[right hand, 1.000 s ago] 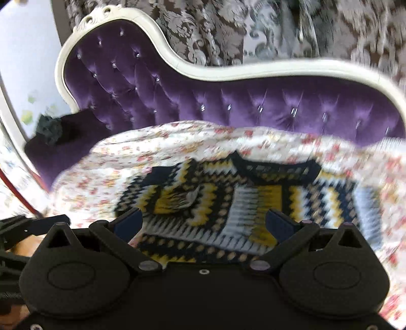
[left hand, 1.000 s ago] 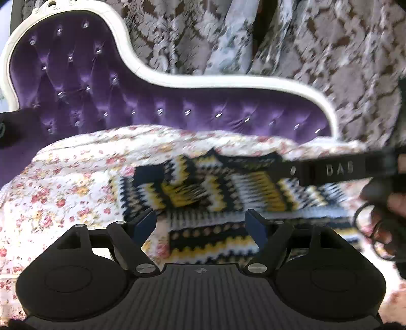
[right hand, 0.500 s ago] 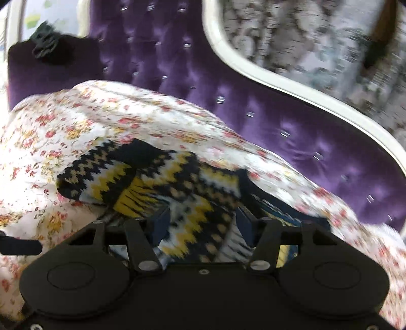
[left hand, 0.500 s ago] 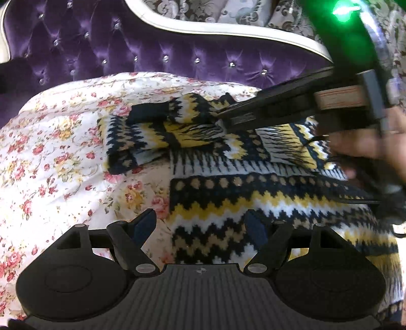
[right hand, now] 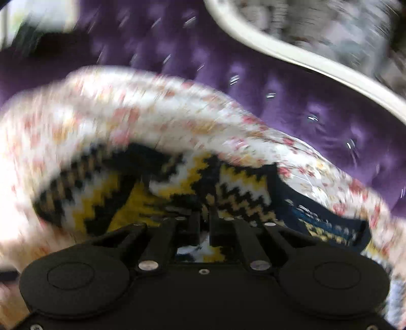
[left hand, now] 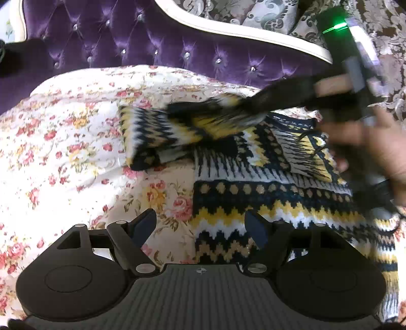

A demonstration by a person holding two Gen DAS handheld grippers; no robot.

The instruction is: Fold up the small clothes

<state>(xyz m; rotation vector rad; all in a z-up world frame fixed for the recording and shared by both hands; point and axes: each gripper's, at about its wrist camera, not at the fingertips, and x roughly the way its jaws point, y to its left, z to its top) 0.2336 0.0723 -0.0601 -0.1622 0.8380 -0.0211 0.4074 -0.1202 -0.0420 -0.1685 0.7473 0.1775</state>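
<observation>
The right gripper [right hand: 204, 226] has just closed its jaws, and they now stand nearly together with the knit of the sweater [right hand: 162, 187] pinched between them; the picture from that gripper is smeared, so how much cloth it holds is hard to tell. In the left wrist view the same gripper [left hand: 192, 121] reaches in from the right, its dark fingers lying across the folded-over sleeve [left hand: 157, 137], with the person's hand [left hand: 378, 147] behind it on the handle and a green light [left hand: 337, 25] glowing near the top of the handle. The left gripper [left hand: 200, 226] is wide open and holds nothing; its blue-padded fingers stand low over the near left corner of the sweater, one finger [left hand: 144, 226] over the flowered cloth and the other [left hand: 256, 228] over the zigzag hem. The sweater [left hand: 266, 203], knitted in black, yellow and white zigzag bands, lies spread on a flowered sheet [left hand: 71, 152] that covers the seat of a sofa. Its sleeve is turned inward across the chest, and the dark collar [right hand: 317, 215] shows at the far edge. Behind the sheet rises the sofa's purple buttoned back [left hand: 152, 43] with a cream frame [left hand: 228, 33], and beyond that hangs a patterned grey and brown curtain [left hand: 253, 12].
</observation>
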